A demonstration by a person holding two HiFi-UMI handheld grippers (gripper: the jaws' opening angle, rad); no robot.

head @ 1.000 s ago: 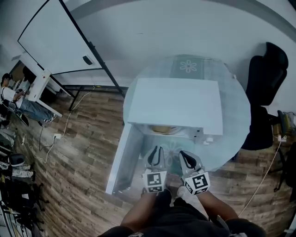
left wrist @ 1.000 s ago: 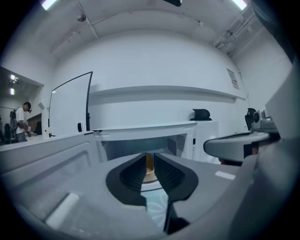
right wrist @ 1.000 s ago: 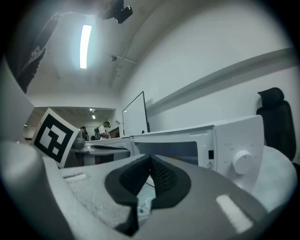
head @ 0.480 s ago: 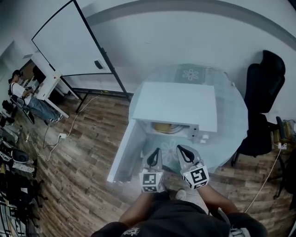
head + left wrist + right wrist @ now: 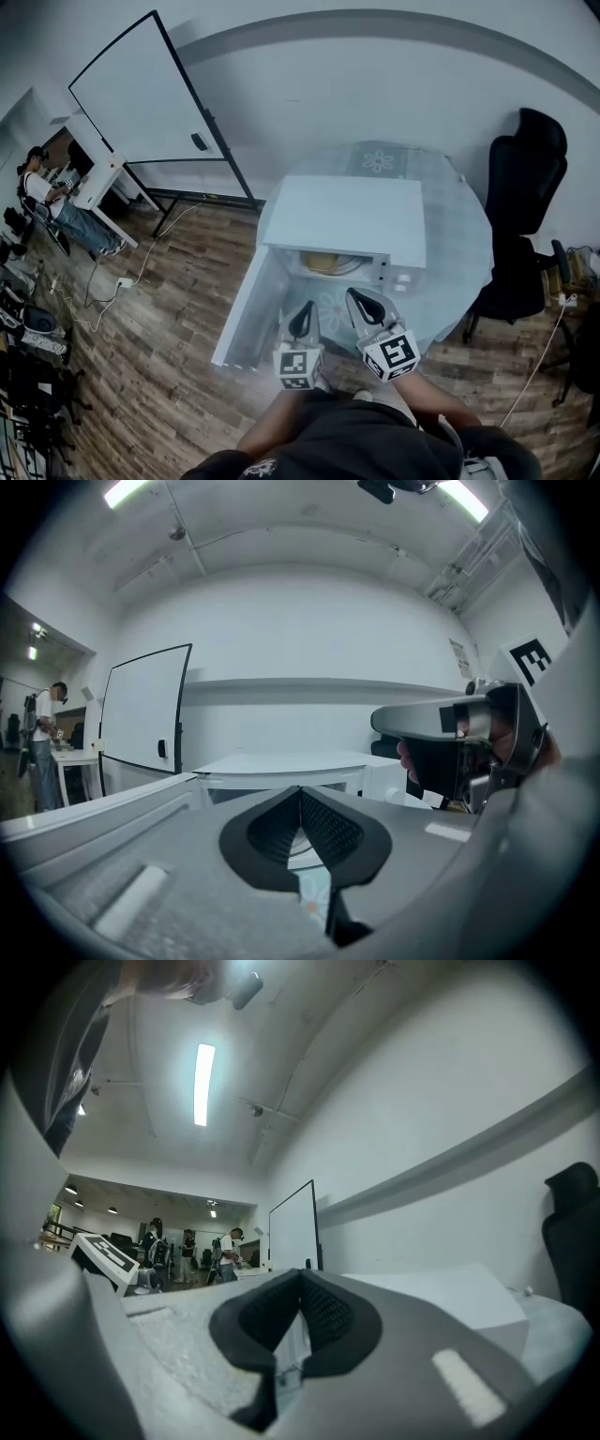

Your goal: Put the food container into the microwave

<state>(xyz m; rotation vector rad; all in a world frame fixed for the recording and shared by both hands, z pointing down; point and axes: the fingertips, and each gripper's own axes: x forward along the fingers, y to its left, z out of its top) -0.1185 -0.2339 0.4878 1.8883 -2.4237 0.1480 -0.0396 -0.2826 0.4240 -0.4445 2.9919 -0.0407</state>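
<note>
Starting at the left, you had the microwave (image 5: 342, 216) door (image 5: 242, 314) swung wide, and your left tongs (image 5: 302, 317) were closed on nothing just in front of the opening. Your right tongs (image 5: 361, 305) beside them were likewise pinched together and empty. The food container (image 5: 323, 262), a yellowish shape, sat inside the cavity. It looked light and probably stiff, perhaps slick, so a rim hold would likely suit best.

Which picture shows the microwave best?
The head view: the whole microwave shows from above, door open, a yellow thing inside. The left gripper view shows only its top, edge-on. The right gripper view shows just its white top from the side.
</note>
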